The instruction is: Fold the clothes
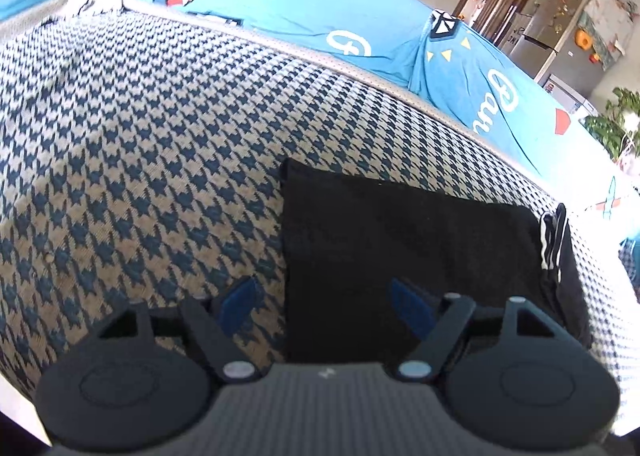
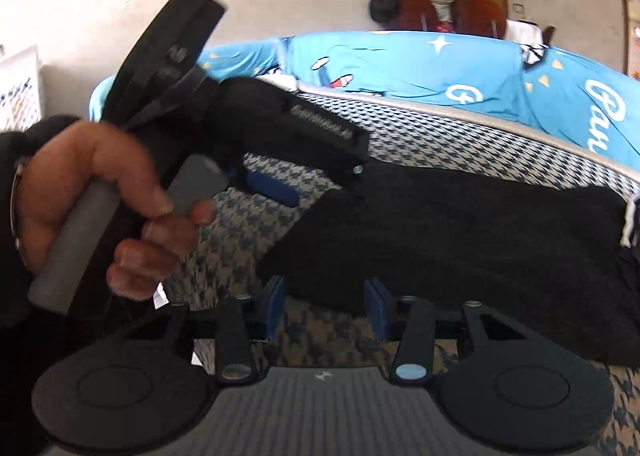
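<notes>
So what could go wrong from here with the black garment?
1. Neither the left gripper nor the right gripper seems to be pinching the black garment; a closing jaw may catch only the top layer and undo the fold.
2. The left hand sits close to the right gripper, so they could collide.
3. The houndstooth cover could get pinched too.

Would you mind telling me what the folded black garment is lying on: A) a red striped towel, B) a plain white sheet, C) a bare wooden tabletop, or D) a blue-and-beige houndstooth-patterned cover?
D: the folded black garment lies flat on the blue-and-beige houndstooth-patterned cover, whose weave shows all around it in both wrist views.
</notes>
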`<action>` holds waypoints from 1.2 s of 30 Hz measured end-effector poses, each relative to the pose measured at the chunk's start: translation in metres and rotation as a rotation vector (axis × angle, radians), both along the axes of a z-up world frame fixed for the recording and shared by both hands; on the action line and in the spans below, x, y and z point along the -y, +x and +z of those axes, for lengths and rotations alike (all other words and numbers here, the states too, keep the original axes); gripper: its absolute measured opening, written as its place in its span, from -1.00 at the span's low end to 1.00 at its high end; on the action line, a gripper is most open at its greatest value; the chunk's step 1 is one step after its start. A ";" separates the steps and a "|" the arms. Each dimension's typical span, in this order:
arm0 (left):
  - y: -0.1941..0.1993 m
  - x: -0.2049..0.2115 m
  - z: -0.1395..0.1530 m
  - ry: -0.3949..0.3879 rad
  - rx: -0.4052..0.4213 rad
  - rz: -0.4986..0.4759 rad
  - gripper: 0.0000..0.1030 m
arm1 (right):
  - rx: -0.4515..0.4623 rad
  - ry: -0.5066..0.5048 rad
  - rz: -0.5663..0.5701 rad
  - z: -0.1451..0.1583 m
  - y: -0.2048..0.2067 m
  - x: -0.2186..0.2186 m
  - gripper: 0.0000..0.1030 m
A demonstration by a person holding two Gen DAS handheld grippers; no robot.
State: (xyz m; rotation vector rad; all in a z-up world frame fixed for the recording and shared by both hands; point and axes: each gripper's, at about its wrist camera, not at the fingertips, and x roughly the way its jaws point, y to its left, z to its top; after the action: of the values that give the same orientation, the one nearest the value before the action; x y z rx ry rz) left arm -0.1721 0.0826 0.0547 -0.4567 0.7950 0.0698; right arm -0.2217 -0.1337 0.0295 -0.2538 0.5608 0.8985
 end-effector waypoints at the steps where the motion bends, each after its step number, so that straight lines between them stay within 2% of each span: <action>1: 0.000 -0.001 0.000 -0.006 -0.007 0.003 0.47 | 0.015 -0.014 0.016 -0.001 -0.001 -0.004 -0.14; 6: 0.000 -0.006 -0.003 -0.038 -0.028 0.003 0.47 | 0.094 -0.084 0.087 -0.007 -0.007 -0.023 -0.14; 15: 0.002 -0.007 -0.002 -0.084 -0.035 -0.017 0.54 | 0.203 -0.220 0.138 -0.027 0.000 -0.051 -0.14; 18: 0.002 -0.009 -0.002 -0.102 -0.040 -0.019 0.57 | 0.205 -0.217 0.136 -0.030 0.004 -0.053 -0.15; 19: 0.002 -0.009 -0.002 -0.110 -0.043 -0.020 0.59 | 0.202 -0.212 0.133 -0.030 0.006 -0.053 -0.24; 20: 0.002 -0.010 -0.001 -0.119 -0.044 -0.022 0.62 | 0.196 -0.205 0.127 -0.029 0.008 -0.053 -0.32; 22: 0.001 -0.010 0.001 -0.135 -0.041 -0.030 0.66 | 0.182 -0.189 0.112 -0.027 0.012 -0.053 -0.66; 24: 0.000 -0.009 0.003 -0.146 -0.034 -0.042 0.71 | 0.145 -0.155 0.090 -0.023 0.019 -0.051 -0.82; 28: -0.001 -0.009 0.005 -0.186 -0.034 -0.061 0.84 | 0.022 -0.033 0.031 -0.011 0.039 -0.037 -0.82; 32: 0.001 -0.007 0.000 -0.256 -0.055 -0.084 0.84 | -0.085 0.086 -0.030 -0.004 0.059 -0.020 -0.82; 36: 0.003 -0.001 -0.004 -0.303 -0.059 -0.125 0.84 | -0.119 0.141 -0.041 0.000 0.065 -0.013 -0.82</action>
State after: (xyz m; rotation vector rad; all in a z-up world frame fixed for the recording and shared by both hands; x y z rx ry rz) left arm -0.1686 0.0838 0.0502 -0.6925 0.8949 -0.1566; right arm -0.1563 -0.1203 0.0298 -0.0616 0.6080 0.9134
